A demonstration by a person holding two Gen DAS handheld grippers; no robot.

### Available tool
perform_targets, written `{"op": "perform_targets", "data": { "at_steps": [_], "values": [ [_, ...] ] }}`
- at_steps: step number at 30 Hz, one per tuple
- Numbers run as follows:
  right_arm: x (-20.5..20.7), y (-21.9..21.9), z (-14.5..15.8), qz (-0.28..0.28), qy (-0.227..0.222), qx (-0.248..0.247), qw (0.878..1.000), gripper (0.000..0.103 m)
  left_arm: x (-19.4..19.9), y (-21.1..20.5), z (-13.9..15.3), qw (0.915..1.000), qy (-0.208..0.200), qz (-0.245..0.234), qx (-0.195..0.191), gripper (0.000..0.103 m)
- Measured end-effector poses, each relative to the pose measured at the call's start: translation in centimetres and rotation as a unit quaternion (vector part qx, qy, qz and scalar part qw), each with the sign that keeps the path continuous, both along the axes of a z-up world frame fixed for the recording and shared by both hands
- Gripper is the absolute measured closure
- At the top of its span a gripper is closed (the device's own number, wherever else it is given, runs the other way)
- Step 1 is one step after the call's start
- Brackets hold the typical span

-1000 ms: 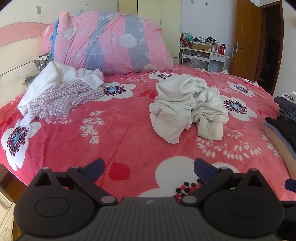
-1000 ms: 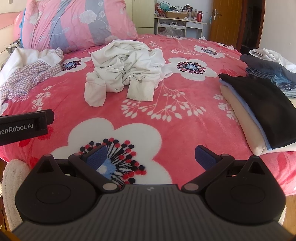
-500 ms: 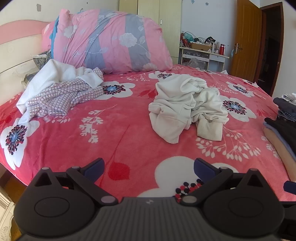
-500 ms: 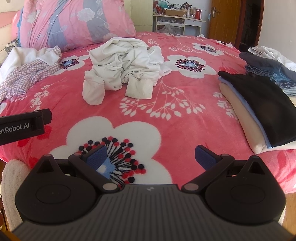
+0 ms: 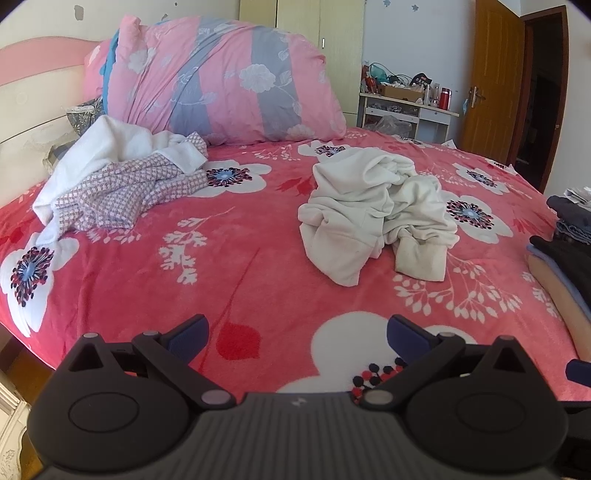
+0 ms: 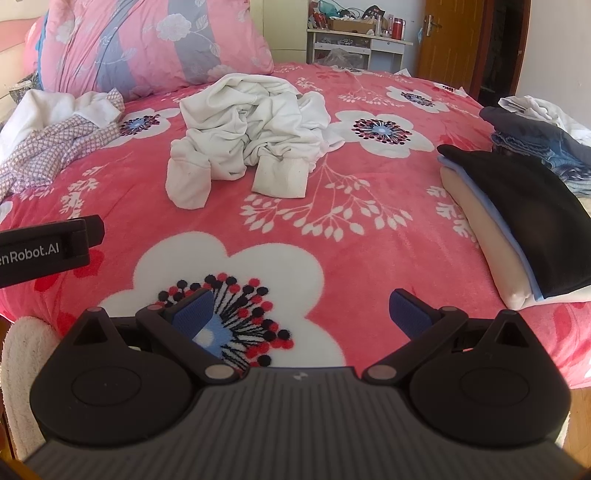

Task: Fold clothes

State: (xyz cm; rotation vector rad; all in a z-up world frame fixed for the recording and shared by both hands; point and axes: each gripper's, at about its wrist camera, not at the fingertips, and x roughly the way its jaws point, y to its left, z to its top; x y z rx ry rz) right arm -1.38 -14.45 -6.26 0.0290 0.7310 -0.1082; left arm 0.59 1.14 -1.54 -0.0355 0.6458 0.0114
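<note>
Crumpled white garment [image 6: 247,136] heaped on red flowered blanket [image 6: 332,236], well ahead of right gripper [image 6: 301,312] and left gripper [image 5: 297,334]; both spread wide, holding nothing.

Home bedroom: bed w/ floral blanket [image 5: 229,266], big pillow [image 5: 221,81], wardrobe [image 5: 317,29].

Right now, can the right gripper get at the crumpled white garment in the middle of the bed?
Probably yes: the right gripper is open, with only bare blanket between it and the white garment.
</note>
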Motion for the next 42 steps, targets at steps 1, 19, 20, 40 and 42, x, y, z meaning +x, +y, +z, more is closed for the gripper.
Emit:
{"op": "perform_targets", "data": {
  "at_steps": [1, 19, 20, 40, 42],
  "values": [
    [0.0, 0.0, 0.0, 0.000, 0.000, 0.000, 1.000, 0.001, 0.0, 0.0, -0.1, 1.0000, 0.001, 0.000, 0.000, 0.000],
    [1.6, -0.5, -1.0, -0.002, -0.004, -0.003, 1.000, 0.001, 2.2, 0.8, -1.1, 0.9994, -0.010, -0.010, -0.032, 0.000],
    [1.8, -0.6, -1.1, -0.001, -0.008, -0.003, 1.000, 0.001, 2.4, 0.9, -1.3, 0.9992, -0.014, -0.012, -0.037, 0.000],
    [13.2, -6.5, -3.4, 0.118, -0.156, -0.031, 0.980, 0.001, 19.8, -4.3, -2.4, 0.9920, -0.083, -0.095, 0.012, 0.000],
    [16.1, -6.7, -3.6, 0.128, -0.162, -0.022, 0.978, 0.001, 22.4, -5.5, -2.1, 0.9905, -0.094, -0.096, 0.031, 0.001]
  ]
}}
